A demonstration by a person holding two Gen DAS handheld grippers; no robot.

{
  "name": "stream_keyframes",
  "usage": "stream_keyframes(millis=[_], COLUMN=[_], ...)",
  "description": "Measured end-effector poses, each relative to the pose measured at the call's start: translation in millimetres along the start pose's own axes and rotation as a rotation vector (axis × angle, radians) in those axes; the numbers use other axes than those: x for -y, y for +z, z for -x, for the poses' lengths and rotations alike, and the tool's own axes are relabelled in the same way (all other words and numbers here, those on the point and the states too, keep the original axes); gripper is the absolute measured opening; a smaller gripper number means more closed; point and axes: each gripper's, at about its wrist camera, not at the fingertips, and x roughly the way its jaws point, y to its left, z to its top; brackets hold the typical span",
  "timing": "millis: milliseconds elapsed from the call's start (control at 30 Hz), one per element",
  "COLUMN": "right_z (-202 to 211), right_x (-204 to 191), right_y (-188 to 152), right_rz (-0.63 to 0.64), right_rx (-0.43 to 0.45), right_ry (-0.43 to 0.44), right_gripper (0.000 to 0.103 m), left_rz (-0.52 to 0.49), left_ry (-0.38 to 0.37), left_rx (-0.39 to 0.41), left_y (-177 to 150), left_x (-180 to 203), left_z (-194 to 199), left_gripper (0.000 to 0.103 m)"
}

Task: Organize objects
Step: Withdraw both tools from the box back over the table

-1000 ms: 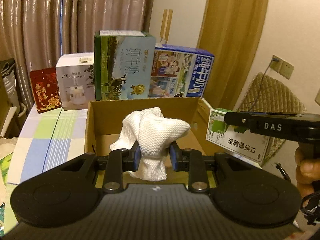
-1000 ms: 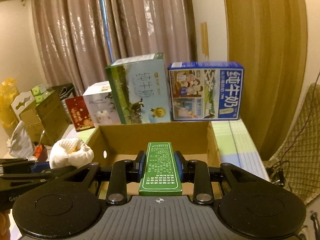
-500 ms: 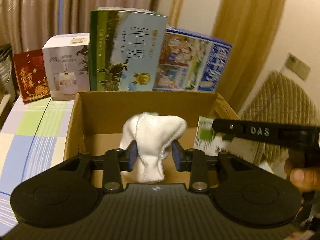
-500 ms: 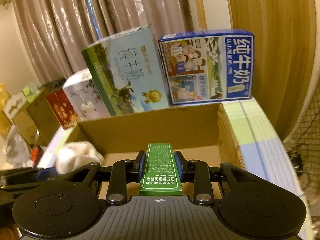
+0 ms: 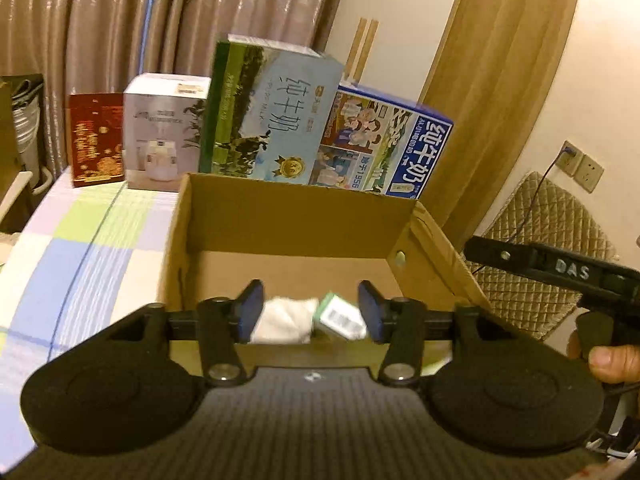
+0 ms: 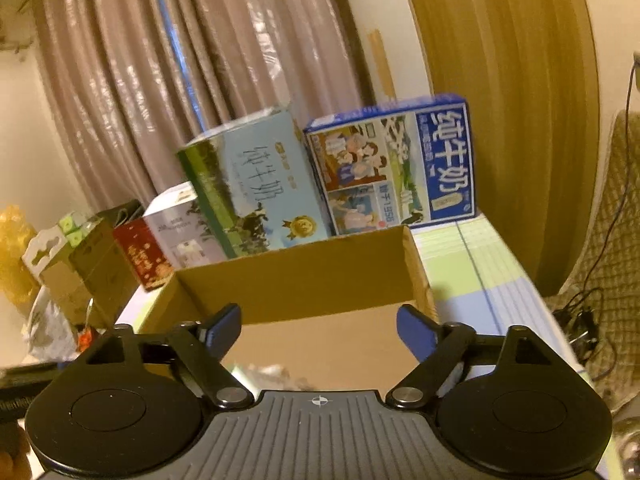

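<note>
An open cardboard box (image 5: 288, 220) stands on the checked tablecloth. On its floor lie a white cloth (image 5: 284, 318) and, touching its right side, a small green box (image 5: 340, 316). My left gripper (image 5: 310, 310) hangs open above them, its blue pads apart and holding nothing. In the right wrist view my right gripper (image 6: 320, 330) is open wide over the same cardboard box (image 6: 320, 276), with a blurred white bit of the cloth (image 6: 268, 372) just under its body. The right gripper's black body (image 5: 560, 272) and a person's hand (image 5: 608, 360) show at the right of the left wrist view.
Behind the cardboard box stand a green-and-blue milk carton box (image 5: 272, 116), a blue milk box (image 5: 392, 148), a white appliance box (image 5: 164, 132) and a red box (image 5: 96, 140). A quilted chair (image 5: 540, 240) is at the right. Cartons and bags (image 6: 60, 264) sit left of the table.
Both grippers have opened. The white cloth dropped from the left gripper and the green box from the right one; both now lie in the cardboard box. Both grippers have pulled back slightly.
</note>
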Motion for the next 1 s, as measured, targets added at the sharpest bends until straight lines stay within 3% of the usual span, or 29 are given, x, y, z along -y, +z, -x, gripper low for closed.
stream_keyframes(millis=[200,500,600,767,1000], right_z=[73.8,156.9,171.3,176.1,168.1], right_x=[-11.4,-24.8,-28.3,-30.2,-37.0], right_y=[-36.9,-125.3,-158.8,-204.6,-219.9], right_rz=[0.007,-0.027,-0.048,-0.025,0.077], right_rx=[0.011,-0.024,-0.047,-0.081,-0.054], right_ry=[0.017,-0.009,-0.020,-0.035,-0.039], right_gripper=[0.094,0.100,0.101,0.101,0.101], left_rz=[0.034,0.041,0.088,0.075,0.062], left_ry=[0.019,0.098,0.110,0.140,0.191], left_rx=[0.020,-0.002,-0.009,-0.022,-0.032], left_y=[-35.1,-110.7,-136.5,-171.6,-193.2], left_x=[8.7,19.1,16.2,16.6,7.0], left_z=[66.2,137.7,155.0,169.1,173.2], left_gripper=[0.056,0.072,0.080,0.087,0.093])
